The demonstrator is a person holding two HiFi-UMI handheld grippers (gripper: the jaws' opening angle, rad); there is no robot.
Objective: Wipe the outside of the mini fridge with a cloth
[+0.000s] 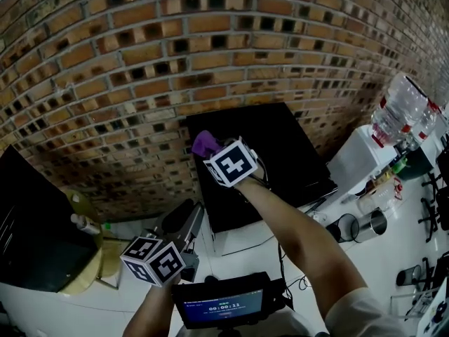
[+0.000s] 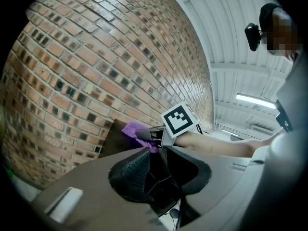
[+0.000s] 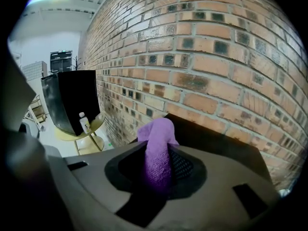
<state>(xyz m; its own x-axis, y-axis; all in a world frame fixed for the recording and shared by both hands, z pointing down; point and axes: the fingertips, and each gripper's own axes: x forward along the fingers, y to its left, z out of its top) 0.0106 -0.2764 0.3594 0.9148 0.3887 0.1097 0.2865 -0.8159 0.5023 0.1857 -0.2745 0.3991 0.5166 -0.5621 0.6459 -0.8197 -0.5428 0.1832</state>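
The black mini fridge (image 1: 273, 153) stands against the brick wall, and I see its top from above. A purple cloth (image 1: 203, 142) sits at the near-left corner of that top. My right gripper (image 1: 209, 150) reaches over the corner and is shut on the cloth. In the right gripper view the cloth (image 3: 156, 134) runs as a squeezed strip between the jaws of that gripper (image 3: 158, 152), with the fridge top (image 3: 216, 141) just beyond. My left gripper (image 1: 186, 220) hangs lower, left of the fridge, open and empty. In its own view the left gripper (image 2: 157, 151) points level at the cloth (image 2: 132, 128).
The brick wall (image 1: 175, 62) rises right behind the fridge. A white water dispenser (image 1: 358, 161) with a bottle (image 1: 398, 111) stands to the right, with metal cups (image 1: 372, 223) near it. At the left are a yellow side table (image 1: 95, 262) and a dark panel (image 1: 31, 237).
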